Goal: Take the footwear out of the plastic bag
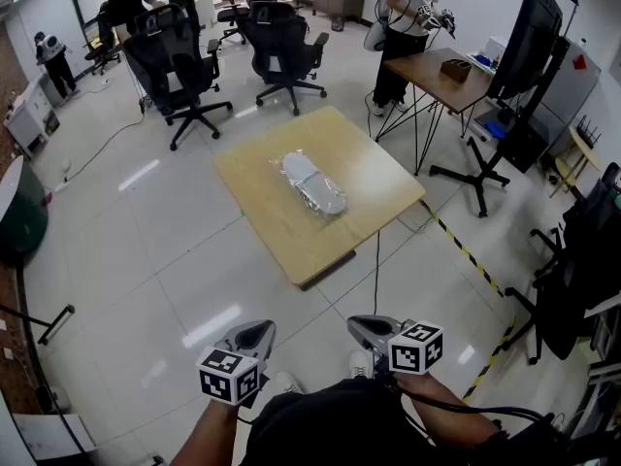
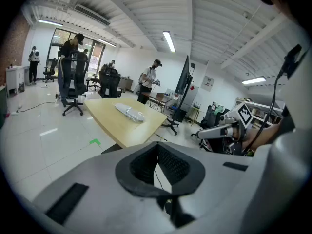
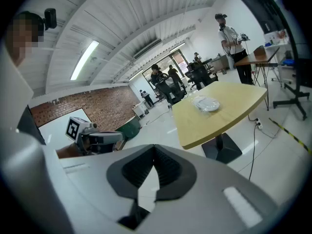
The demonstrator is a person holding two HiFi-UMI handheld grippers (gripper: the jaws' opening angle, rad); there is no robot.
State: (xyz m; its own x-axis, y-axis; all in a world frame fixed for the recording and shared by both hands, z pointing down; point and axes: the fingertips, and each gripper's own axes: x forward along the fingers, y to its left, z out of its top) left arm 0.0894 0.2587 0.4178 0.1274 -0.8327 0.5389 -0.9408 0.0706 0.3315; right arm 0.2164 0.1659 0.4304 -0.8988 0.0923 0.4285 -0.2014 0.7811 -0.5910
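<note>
A wooden bench [image 1: 281,236] stands on glossy floor tiles [image 1: 146,250] at 12 o'clock. On it, the plastic bag [image 1: 299,169] of footwear [image 1: 320,194] lies along 11-to-5 o'clock. The left claw [image 1: 254,337] and right claw [image 1: 371,329] are closed, empty.

We wear a black top [image 1: 330,425] and white shoes [image 1: 361,362]. Our left gripper [image 1: 260,328] and right gripper [image 1: 362,322] are grey with black jaw pads. Each carries a black-and-white marker cube [image 1: 231,375], and a black cable [image 1: 485,411] trails from the right gripper.
</note>
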